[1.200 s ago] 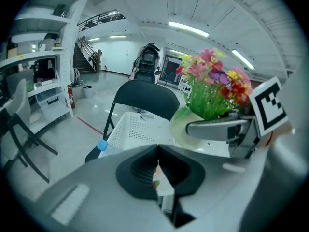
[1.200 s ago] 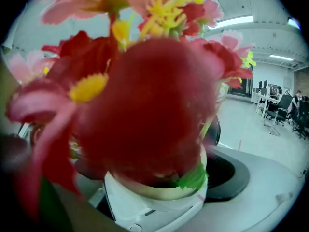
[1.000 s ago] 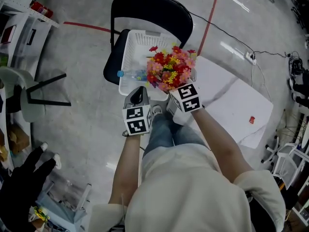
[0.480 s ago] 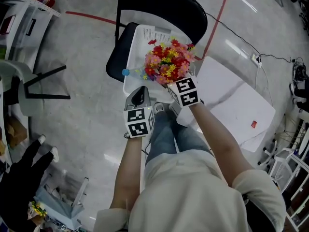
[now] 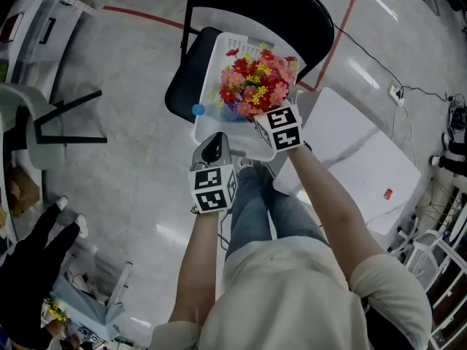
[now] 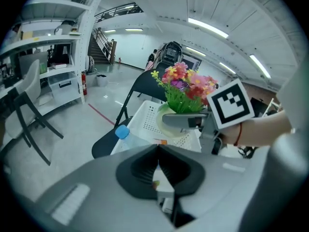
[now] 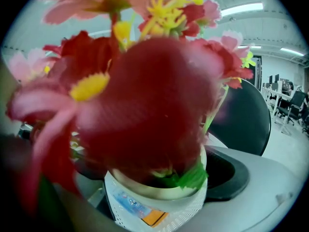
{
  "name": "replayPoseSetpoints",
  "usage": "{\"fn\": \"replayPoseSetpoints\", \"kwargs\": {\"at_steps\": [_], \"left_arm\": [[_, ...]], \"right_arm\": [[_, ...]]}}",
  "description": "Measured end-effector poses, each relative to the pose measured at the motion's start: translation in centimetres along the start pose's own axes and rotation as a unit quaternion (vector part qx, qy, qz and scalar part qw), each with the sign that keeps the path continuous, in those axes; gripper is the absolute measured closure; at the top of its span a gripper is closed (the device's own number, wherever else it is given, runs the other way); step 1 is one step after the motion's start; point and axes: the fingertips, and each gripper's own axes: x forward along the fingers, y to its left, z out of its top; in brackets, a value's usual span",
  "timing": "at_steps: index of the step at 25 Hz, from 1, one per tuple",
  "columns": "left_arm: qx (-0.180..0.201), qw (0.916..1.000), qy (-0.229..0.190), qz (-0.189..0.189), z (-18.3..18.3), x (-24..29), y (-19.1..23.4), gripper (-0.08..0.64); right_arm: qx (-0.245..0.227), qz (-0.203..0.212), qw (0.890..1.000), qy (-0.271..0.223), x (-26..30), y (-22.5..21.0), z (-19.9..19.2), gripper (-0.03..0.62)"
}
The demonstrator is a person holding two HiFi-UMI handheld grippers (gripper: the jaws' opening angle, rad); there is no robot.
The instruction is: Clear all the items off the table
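Right gripper [image 5: 264, 117]: jaws clamped on flower pot [image 5: 255, 86], held above white basket [image 5: 219, 53] on chair [image 5: 184, 86]. Left gripper [image 5: 211, 146]: jaws together, nothing between. Risk: top-heavy pot probably tips on release, or lands on bottle [image 5: 198, 110].

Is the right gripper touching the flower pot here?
Touching. Right gripper view: the cream pot of red and pink artificial flowers sits clamped between the jaws of the right gripper.

We've got a glossy grey floor [image 5: 139, 166] with red tape lines [image 5: 139, 17], a black folding chair [image 5: 255, 2] straight ahead, a white table [image 5: 365, 159] just right of it, white shelving [image 6: 58, 36] on the left, and strip lights [image 6: 207, 27] overhead.
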Motion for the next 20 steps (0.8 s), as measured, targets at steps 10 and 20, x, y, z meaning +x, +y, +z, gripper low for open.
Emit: {"fn": "replayPoseSetpoints", "kwargs": {"at_steps": [10, 20], "left_arm": [[-0.011, 0.9999, 0.003, 0.003, -0.2, 1.5, 1.5, 0.551], [-0.018, 0.9997, 0.015, 0.0, -1.2, 3.1, 2.2, 0.551]], "right_arm": [[0.0, -0.004, 1.0, 0.01, 5.1, -0.8, -1.1, -0.005], [0.008, -0.004, 1.0, 0.022, 9.2, -1.3, -3.3, -0.005]]}}
